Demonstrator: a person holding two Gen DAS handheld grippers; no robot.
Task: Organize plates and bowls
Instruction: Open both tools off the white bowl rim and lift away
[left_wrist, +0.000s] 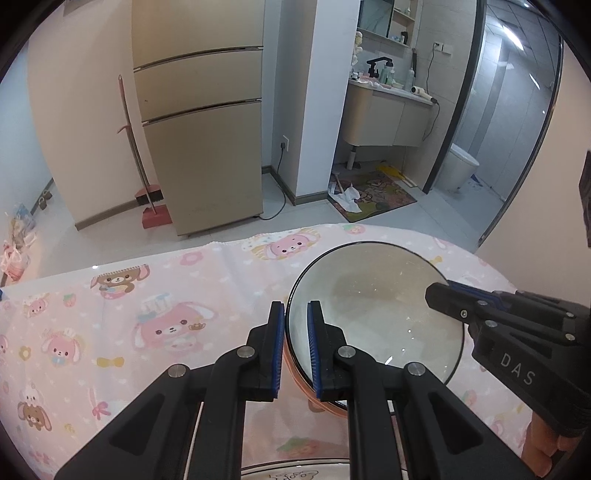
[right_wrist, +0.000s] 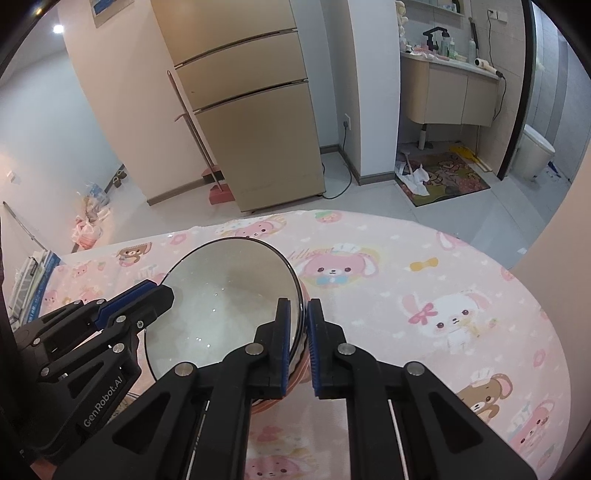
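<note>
My left gripper (left_wrist: 296, 347) pinched the left rim of the round black-edged, pink-sided ceramic bowl (left_wrist: 373, 314); my right gripper (right_wrist: 306, 345) pinched its right rim. The bowl stood on the pink cartoon-print tablecloth (right_wrist: 406, 295). Only the left view showed another dish's rim (left_wrist: 295, 472) below.

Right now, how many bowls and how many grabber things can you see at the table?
Bowl: 1
Grippers, left gripper and right gripper, fingers on either side of the bowl's rim: 2
Another dish, only its edge showing: 1
Total: 4
</note>
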